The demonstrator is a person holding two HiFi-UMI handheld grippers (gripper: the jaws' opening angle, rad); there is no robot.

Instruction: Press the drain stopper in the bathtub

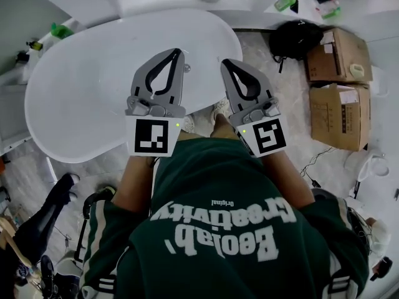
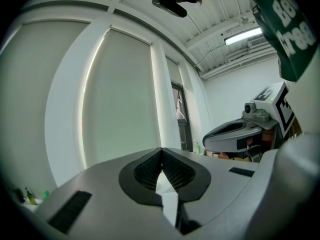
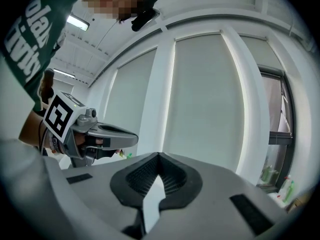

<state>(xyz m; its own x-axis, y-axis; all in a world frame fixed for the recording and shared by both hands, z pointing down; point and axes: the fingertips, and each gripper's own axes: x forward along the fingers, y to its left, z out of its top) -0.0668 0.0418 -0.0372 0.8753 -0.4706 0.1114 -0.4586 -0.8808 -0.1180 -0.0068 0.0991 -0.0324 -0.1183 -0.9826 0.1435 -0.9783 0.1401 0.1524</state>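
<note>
A white oval bathtub (image 1: pixel 81 92) fills the upper left of the head view. I cannot make out the drain stopper; a small grey fitting (image 1: pixel 187 68) shows at the tub's right side, just past the left jaw tips. My left gripper (image 1: pixel 176 53) is held over the tub's right part, shut and empty. My right gripper (image 1: pixel 225 62) is raised beside it near the tub's rim, shut on nothing. Both gripper views point up at tall windows; the left gripper (image 2: pixel 161 149) and the right gripper (image 3: pixel 160 154) show their tips meeting.
Two cardboard boxes (image 1: pixel 340 55) (image 1: pixel 340 114) and a black bag (image 1: pixel 293 39) lie on the floor at right. Green bottles (image 1: pixel 287 2) (image 1: pixel 61 31) stand behind the tub. Cables (image 1: pixel 315 161) trail at right. A dark stand (image 1: pixel 43 220) is at lower left.
</note>
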